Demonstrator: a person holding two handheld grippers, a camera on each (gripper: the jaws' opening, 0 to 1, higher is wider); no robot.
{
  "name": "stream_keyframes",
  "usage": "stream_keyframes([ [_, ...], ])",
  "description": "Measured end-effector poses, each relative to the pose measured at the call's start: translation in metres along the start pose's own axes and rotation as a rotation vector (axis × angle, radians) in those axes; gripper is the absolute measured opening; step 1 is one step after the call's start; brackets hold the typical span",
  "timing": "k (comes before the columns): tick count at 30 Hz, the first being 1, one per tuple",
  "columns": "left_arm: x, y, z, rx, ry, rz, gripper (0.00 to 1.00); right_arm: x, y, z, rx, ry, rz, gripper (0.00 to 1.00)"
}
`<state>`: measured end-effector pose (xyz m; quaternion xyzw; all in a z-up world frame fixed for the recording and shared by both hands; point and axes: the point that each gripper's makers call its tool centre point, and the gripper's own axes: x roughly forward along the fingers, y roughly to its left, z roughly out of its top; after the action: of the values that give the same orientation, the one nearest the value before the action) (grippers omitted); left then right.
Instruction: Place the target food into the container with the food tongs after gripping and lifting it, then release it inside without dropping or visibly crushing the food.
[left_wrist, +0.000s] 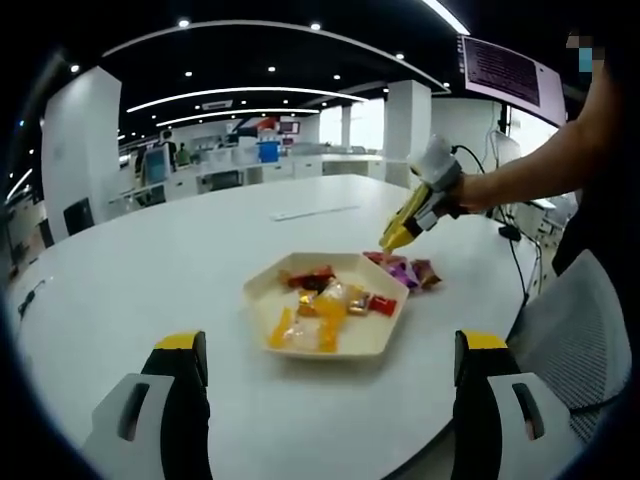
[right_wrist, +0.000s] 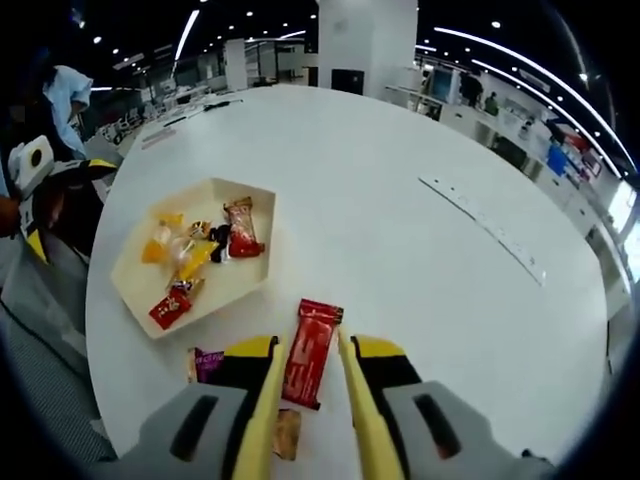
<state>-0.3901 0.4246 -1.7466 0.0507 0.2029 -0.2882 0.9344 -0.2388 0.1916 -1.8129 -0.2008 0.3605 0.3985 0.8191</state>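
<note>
A cream hexagonal tray (left_wrist: 392, 338) (right_wrist: 128, 277) sits on the white round table and holds several wrapped candies (left_wrist: 322, 303) (right_wrist: 190, 255) in yellow and red. My right gripper (right_wrist: 317, 348) (left_wrist: 412, 213) is shut on the yellow food tongs (right_wrist: 352, 400) (left_wrist: 397, 238). A red wrapped candy bar (right_wrist: 311, 350) lies between the two tong arms, just outside the tray; I cannot tell whether it is off the table. Loose candies (left_wrist: 408, 270) lie beside the tray, among them a purple one (right_wrist: 206, 365). My left gripper (left_wrist: 330, 348) is open and empty, in front of the tray.
A long white strip (left_wrist: 315, 212) (right_wrist: 482, 226) lies across the table further off. A grey chair (left_wrist: 572, 322) stands at the table edge by the person's arm (left_wrist: 545, 155). Open tabletop (right_wrist: 400, 180) stretches beyond the tray.
</note>
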Motion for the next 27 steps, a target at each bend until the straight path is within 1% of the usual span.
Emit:
stream_keyframes([
  [3,0.000,0.000,0.000,-0.001,-0.001,0.001,1.00,0.003,0.002,-0.005,-0.008,0.020,0.002,0.28],
  [6,-0.001,0.001,0.001,-0.004,-0.003,0.004,1.00,0.005,0.001,-0.011,-0.047,0.048,-0.006,0.28],
  [10,-0.001,0.001,0.001,-0.004,-0.004,0.005,1.00,0.002,-0.003,-0.013,-0.065,0.060,-0.006,0.28],
  [12,0.000,0.001,0.001,-0.005,-0.003,0.005,1.00,0.002,-0.002,-0.015,-0.051,0.068,0.016,0.28],
  [14,0.000,0.001,0.001,-0.004,-0.004,0.005,1.00,0.002,0.000,-0.017,-0.057,0.076,0.027,0.28],
  [15,0.000,0.001,0.001,-0.004,-0.003,0.005,1.00,0.002,0.001,-0.017,-0.069,0.078,0.024,0.28],
  [21,0.000,0.001,0.001,-0.005,-0.004,0.006,1.00,0.006,0.003,-0.016,-0.066,0.086,0.026,0.29],
  [27,0.000,0.001,0.001,-0.007,-0.003,0.009,1.00,0.011,0.001,-0.021,-0.047,0.119,0.023,0.29],
])
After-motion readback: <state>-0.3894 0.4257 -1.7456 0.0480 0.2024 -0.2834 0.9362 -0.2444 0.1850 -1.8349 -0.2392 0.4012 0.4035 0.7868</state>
